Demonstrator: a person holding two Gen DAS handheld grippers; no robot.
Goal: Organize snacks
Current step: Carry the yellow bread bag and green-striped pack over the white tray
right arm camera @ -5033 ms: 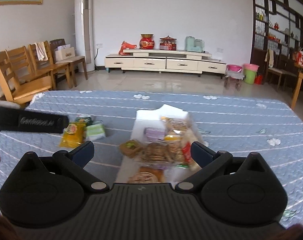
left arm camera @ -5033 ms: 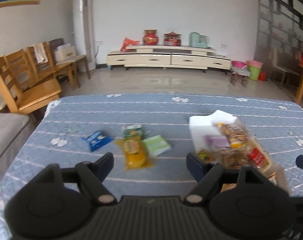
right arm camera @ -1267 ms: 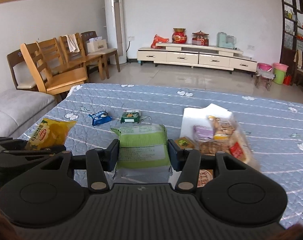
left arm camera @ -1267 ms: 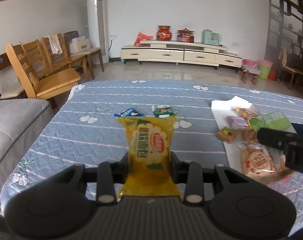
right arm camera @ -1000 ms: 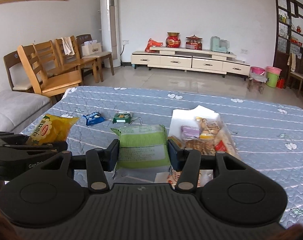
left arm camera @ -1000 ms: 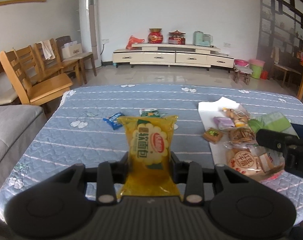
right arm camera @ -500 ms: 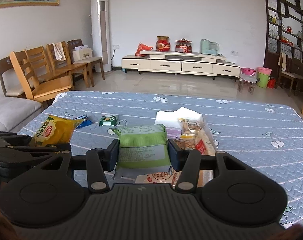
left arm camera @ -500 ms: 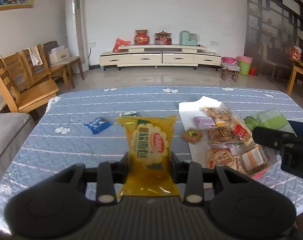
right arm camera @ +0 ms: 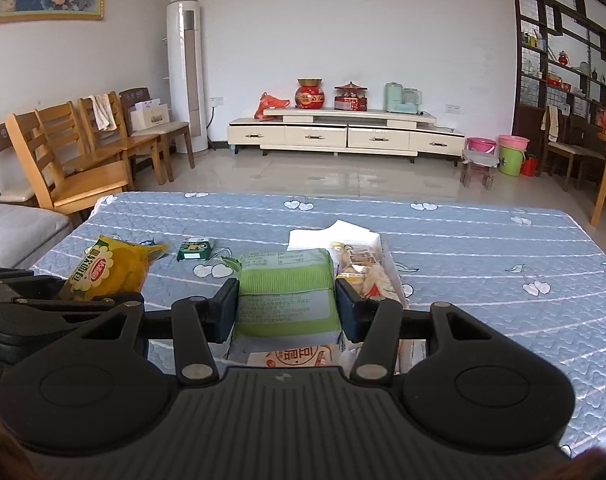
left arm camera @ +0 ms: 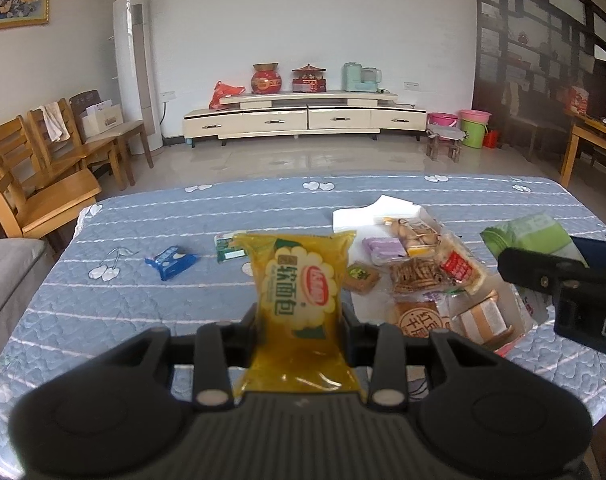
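My left gripper [left arm camera: 301,322] is shut on a yellow bread packet [left arm camera: 299,292], held upright above the blue quilted table [left arm camera: 143,292]. My right gripper [right arm camera: 287,308] is shut on a green snack packet [right arm camera: 287,284], held over the near end of the white tray [right arm camera: 331,234]. The same green snack packet [left arm camera: 531,236] and the right gripper's body show at the right edge of the left wrist view. The white tray [left arm camera: 367,210] holds several wrapped snacks. A blue packet [left arm camera: 170,261] and a small green packet [left arm camera: 227,249] lie on the cloth to the left of the tray.
Wooden chairs [right arm camera: 71,160] stand beyond the table's left side, with a grey sofa [right arm camera: 11,232] beside them. A low TV cabinet [right arm camera: 343,136] lines the far wall. A wooden table [left arm camera: 583,140] stands at the far right.
Both grippers have drifted right across the table with their packets still gripped; the tray now sits nearer the centre of the left wrist view and under the right gripper.
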